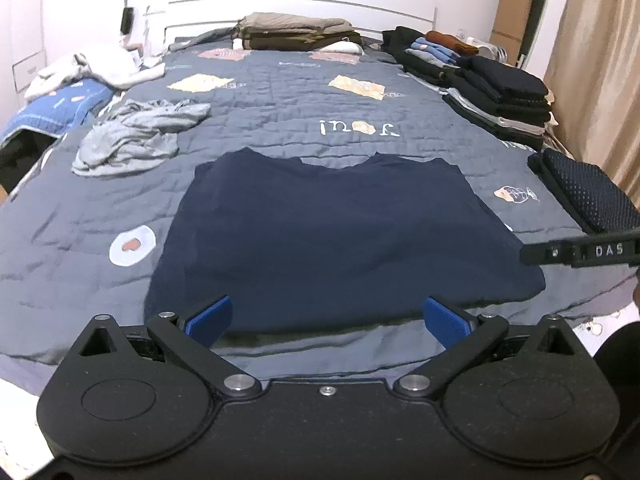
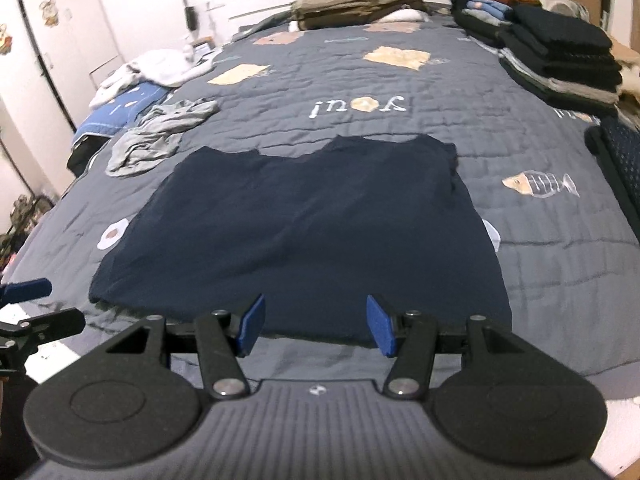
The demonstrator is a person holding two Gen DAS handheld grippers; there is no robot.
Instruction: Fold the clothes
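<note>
- Left wrist view: the left gripper point(image 1: 328, 320) was seen spread wide and empty. Just ahead of it a navy shirt point(image 1: 336, 232) lay flat on the quilt point(image 1: 280, 92), sleeves seemingly folded in. Folded stacks point(image 1: 500, 92) were seen far ahead to its right, a crumpled grey garment point(image 1: 136, 136) ahead-left, unfolded. "DAS" was read on the other tool.
- Right wrist view: the right gripper point(image 2: 316, 326) was held half-open, nothing gripped, the shirt directly ahead. Quilt lettering, upside down, possibly read "you!".

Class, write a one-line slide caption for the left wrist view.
Left gripper, fingers open and empty, above a dark navy shirt spread flat on the quilted bed.
</note>
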